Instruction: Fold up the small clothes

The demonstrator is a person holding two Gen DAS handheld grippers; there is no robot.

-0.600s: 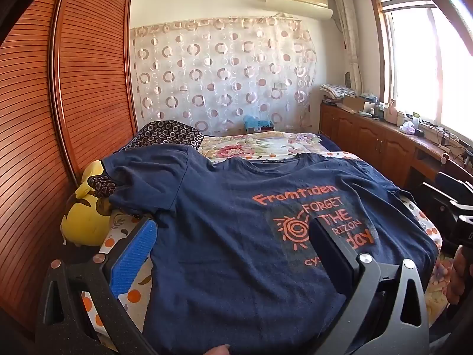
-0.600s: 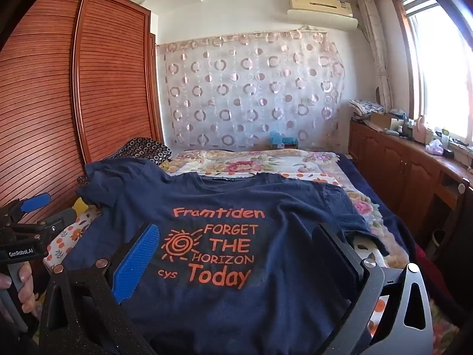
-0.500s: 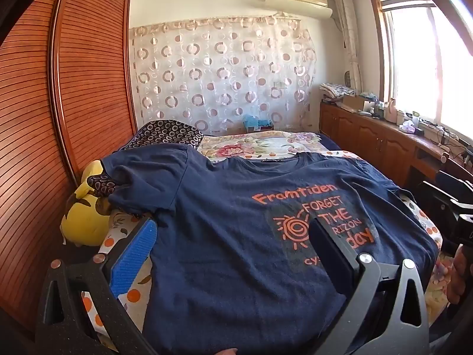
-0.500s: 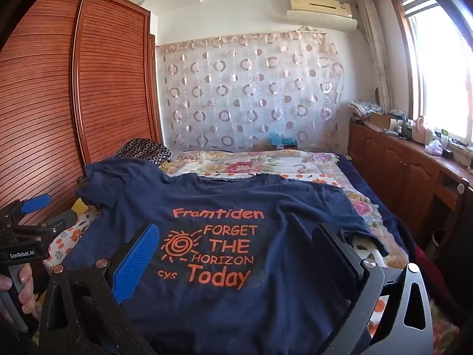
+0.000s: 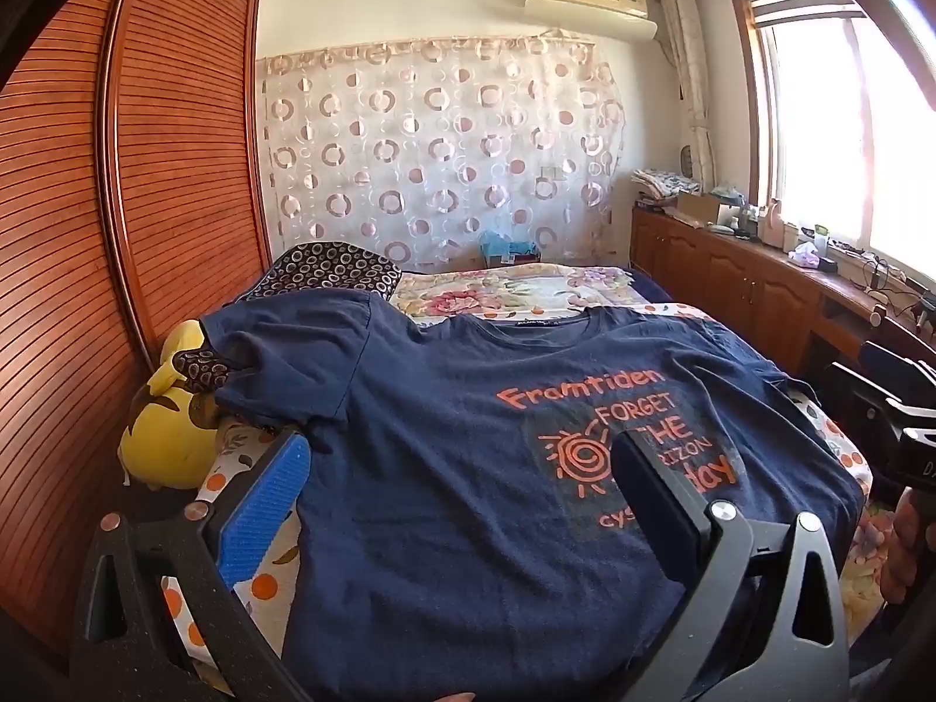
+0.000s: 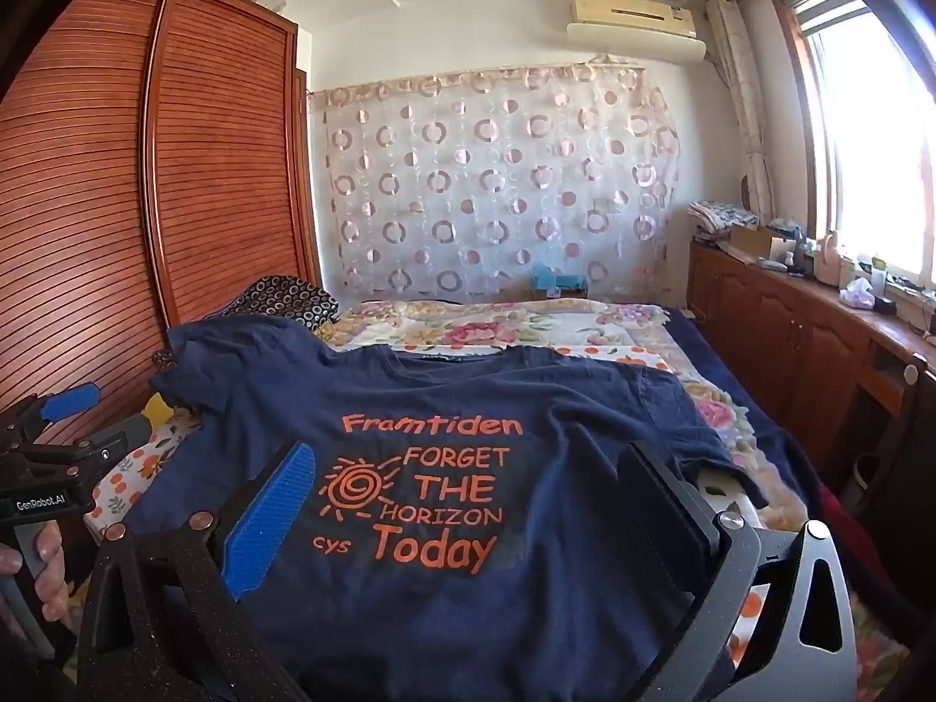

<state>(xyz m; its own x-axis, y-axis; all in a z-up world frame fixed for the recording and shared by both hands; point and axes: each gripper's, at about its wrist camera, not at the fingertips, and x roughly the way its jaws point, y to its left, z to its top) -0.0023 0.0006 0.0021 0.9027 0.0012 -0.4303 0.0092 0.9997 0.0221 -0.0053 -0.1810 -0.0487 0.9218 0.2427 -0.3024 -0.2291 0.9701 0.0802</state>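
A navy T-shirt [image 5: 444,468] [image 6: 585,439] with orange lettering lies spread flat, print up, on the bed, its collar toward the far end. My left gripper [image 5: 462,468] hovers open above the shirt's left half, nothing between its blue pad and black pad. My right gripper [image 6: 468,485] is open too, held over the printed chest area, jaws wide and empty. The left gripper's body and the hand holding it show at the left edge of the right wrist view.
The bed [image 6: 497,327] has a floral sheet. A yellow plush toy [image 5: 164,439] and a patterned pillow [image 5: 327,272] sit at the left by the wooden wardrobe [image 5: 146,175]. A wooden cabinet [image 6: 790,316] with clutter runs along the right under the window.
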